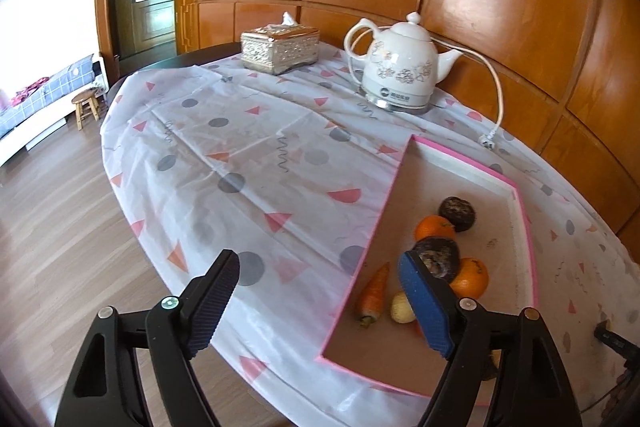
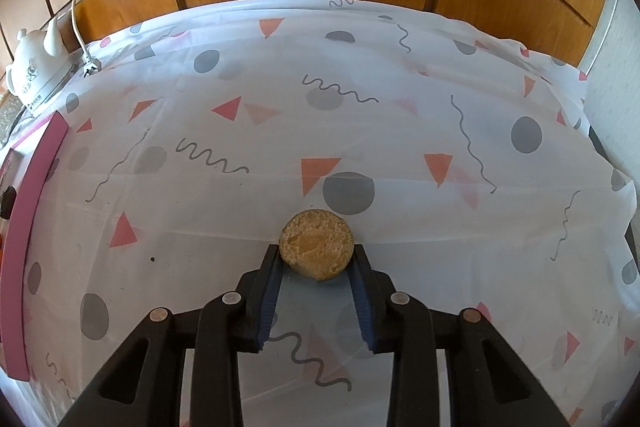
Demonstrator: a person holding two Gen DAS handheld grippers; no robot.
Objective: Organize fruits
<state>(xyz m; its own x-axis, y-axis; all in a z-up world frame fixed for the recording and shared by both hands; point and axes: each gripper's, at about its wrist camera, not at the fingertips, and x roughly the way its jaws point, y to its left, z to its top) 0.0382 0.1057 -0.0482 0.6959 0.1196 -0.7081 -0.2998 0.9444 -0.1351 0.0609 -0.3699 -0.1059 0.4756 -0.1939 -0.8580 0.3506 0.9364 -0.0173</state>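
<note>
From the left wrist camera, the left gripper (image 1: 320,291) hangs with its jaws spread wide and nothing between them, one finger over the tablecloth (image 1: 248,163), the other over the near part of a pink-rimmed shallow box (image 1: 384,203). Inside the box lie a carrot (image 1: 374,291), two oranges (image 1: 434,227) (image 1: 472,277), two dark round fruits (image 1: 457,213) (image 1: 438,257) and a small pale one (image 1: 401,308), all bunched together; a blue finger pad hides part of the group, so there may be more. Farther back on the table stand a white floral electric kettle (image 1: 400,67) and an ornate tissue box (image 1: 280,49).

From the right wrist camera, the right gripper (image 2: 317,255) has its jaws drawn narrow, both pads pressing the sides of a round, tan, rough-skinned fruit (image 2: 317,245) that sits on the cloth, well right of the box, whose pink wall (image 2: 36,227) shows at the left edge.
</note>
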